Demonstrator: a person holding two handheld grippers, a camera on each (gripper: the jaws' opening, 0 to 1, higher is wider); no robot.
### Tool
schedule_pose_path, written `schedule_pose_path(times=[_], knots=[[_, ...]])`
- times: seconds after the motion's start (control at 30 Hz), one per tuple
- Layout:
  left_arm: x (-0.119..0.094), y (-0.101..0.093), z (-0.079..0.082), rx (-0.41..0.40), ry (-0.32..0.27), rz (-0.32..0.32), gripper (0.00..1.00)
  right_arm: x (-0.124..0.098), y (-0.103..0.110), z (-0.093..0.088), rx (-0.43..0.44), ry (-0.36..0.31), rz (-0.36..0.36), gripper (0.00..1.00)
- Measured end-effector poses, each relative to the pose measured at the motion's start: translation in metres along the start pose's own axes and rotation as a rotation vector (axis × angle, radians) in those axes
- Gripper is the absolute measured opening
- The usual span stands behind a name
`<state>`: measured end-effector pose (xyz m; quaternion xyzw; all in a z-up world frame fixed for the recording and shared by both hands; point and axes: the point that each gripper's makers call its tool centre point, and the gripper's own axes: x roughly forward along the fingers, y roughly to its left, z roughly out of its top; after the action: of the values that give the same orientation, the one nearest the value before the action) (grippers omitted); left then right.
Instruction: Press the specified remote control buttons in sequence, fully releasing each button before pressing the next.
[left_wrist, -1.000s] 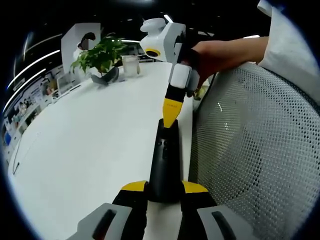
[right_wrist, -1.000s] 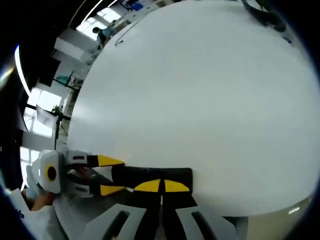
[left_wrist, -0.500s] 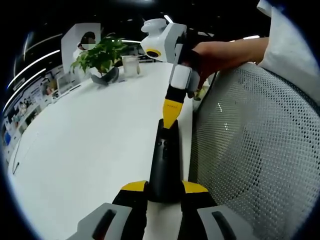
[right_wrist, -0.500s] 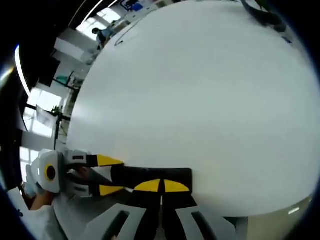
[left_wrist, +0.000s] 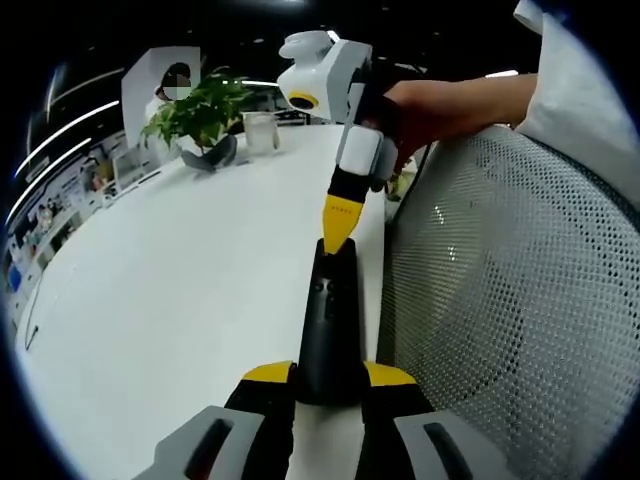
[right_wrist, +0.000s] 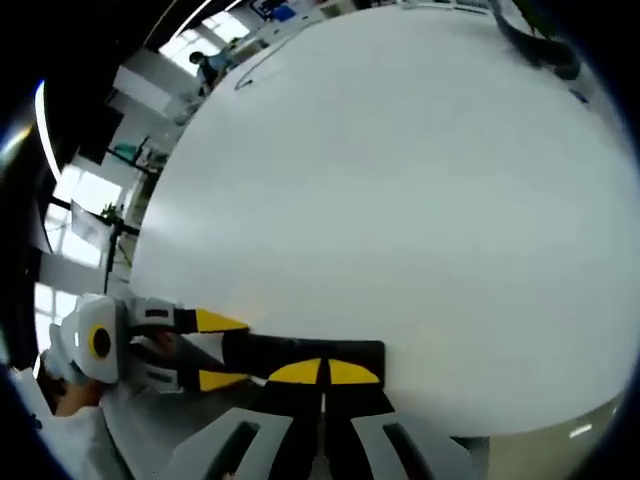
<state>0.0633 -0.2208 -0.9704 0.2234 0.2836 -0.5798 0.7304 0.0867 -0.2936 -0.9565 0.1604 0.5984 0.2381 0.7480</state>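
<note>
The long, slim black remote control (left_wrist: 330, 325) lies flat near the edge of the smooth white table (left_wrist: 170, 290), its near end clamped between the yellow-tipped jaws of the left gripper (left_wrist: 329, 383), which grasp it from both sides. In the left gripper view the right gripper (left_wrist: 338, 222) comes down from above with its yellow tips pressed together into a single point, clenched on nothing, that point meeting the far end of the remote's top face. The right gripper view shows the same contact from the other side: the closed yellow tips (right_wrist: 322, 372) rest on the remote (right_wrist: 300, 352), and the left gripper (right_wrist: 213, 349) reaches in from the left, its two yellow jaws straddling the remote's other end. A person's hand (left_wrist: 430, 105) holds the right gripper's white body, with a white sleeve (left_wrist: 580, 95) beyond it. Just beside the table edge stands a grey mesh chair back (left_wrist: 510, 300). At the far end of the table sit a leafy green potted plant (left_wrist: 200, 115) and a clear glass cup (left_wrist: 261, 131) near each other. Beyond them the room is dim, with long bright ceiling light strips (left_wrist: 60, 125) and, in the right gripper view, bright windows (right_wrist: 85, 190).
</note>
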Motion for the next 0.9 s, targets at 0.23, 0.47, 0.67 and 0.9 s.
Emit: schedule_pose_path(times=[0.23,0.47,0.67,0.9], knots=[[0.001,-0.001,0.001,0.003,-0.004,-0.004,0.24,-0.004,0.001,0.005,0.068,-0.032,0.054,0.00],[0.002,-0.004,0.003,0.015,-0.010,-0.013,0.24,0.000,0.003,0.002,0.062,-0.016,0.049,0.00],[0.003,-0.005,0.003,0.015,-0.013,-0.017,0.24,0.002,0.001,-0.002,0.034,0.011,0.020,0.00],[0.004,-0.006,0.004,0.014,-0.017,-0.020,0.24,0.005,0.002,-0.004,0.001,0.027,0.015,0.00]])
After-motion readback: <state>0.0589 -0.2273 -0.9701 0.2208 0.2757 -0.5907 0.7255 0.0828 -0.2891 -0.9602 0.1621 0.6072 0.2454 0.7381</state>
